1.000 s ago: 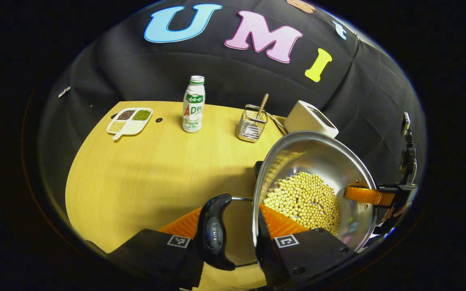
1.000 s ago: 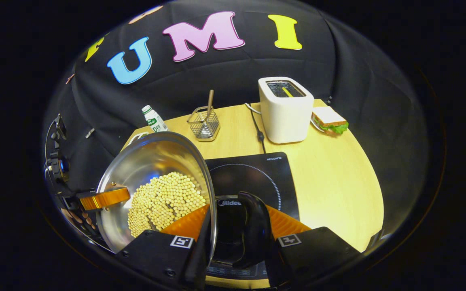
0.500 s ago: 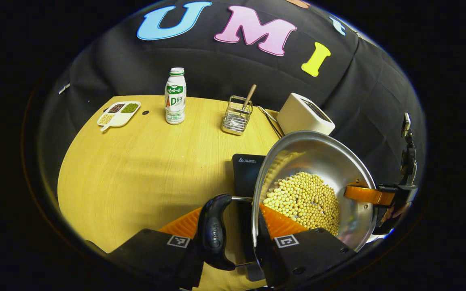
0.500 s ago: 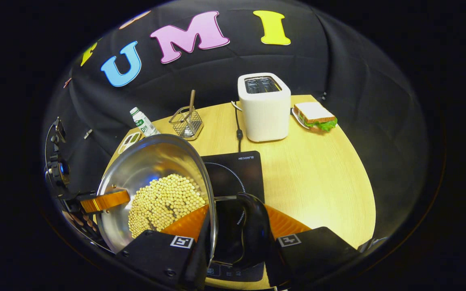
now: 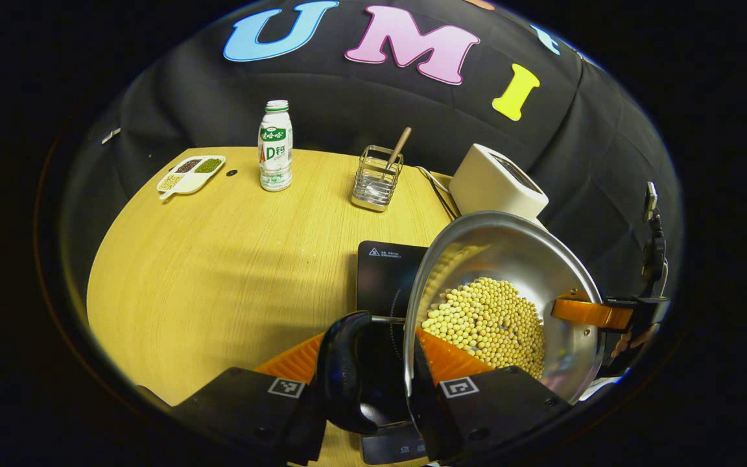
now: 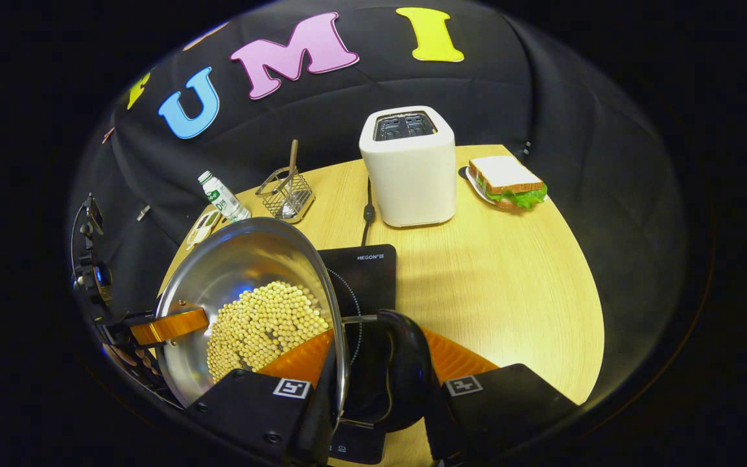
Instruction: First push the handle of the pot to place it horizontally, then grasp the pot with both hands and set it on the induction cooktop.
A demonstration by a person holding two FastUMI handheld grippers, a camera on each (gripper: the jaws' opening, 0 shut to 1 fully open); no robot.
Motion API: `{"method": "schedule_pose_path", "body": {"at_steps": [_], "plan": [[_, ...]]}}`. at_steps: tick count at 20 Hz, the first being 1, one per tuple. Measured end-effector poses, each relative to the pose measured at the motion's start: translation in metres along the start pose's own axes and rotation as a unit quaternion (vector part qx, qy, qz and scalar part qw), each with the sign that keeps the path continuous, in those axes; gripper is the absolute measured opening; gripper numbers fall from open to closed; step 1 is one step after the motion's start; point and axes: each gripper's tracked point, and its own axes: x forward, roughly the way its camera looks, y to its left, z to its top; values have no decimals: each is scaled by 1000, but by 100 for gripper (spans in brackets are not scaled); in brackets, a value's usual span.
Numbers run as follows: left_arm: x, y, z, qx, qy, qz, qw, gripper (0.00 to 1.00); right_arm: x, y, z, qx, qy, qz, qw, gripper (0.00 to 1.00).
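A steel pot holding soybeans hangs between both grippers, over the black induction cooktop. My left gripper is shut on the pot's black left handle. My right gripper is shut on the black right handle. In the right gripper view the pot sits to the left and the cooktop lies beneath its rim. Each view shows the other gripper's finger at the pot's far side. Whether the pot's base touches the cooktop is hidden.
A white toaster stands behind the cooktop, its cable running beside it. A sandwich lies at the back right. A wire basket, a milk bottle and a divided dish stand along the back of the wooden table.
Both grippers have carried the pot sideways over the cooktop, which now shows further under the pot's rim. Both grips stay the same.
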Motion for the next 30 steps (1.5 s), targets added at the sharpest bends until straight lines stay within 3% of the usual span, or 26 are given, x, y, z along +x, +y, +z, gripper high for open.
{"method": "schedule_pose_path", "body": {"at_steps": [12,13,16,30], "plan": [[46,8,10,12,11,2,1000,61,39,-10,-1,18,12,-5,1000,60],[48,10,9,14,13,3,1000,61,41,-10,-3,20,16,-3,1000,56],[54,13,15,13,8,2,1000,61,49,-7,4,25,6,-3,1000,60],[57,13,8,5,20,0,1000,64,46,-7,7,27,-6,3,1000,62]]}}
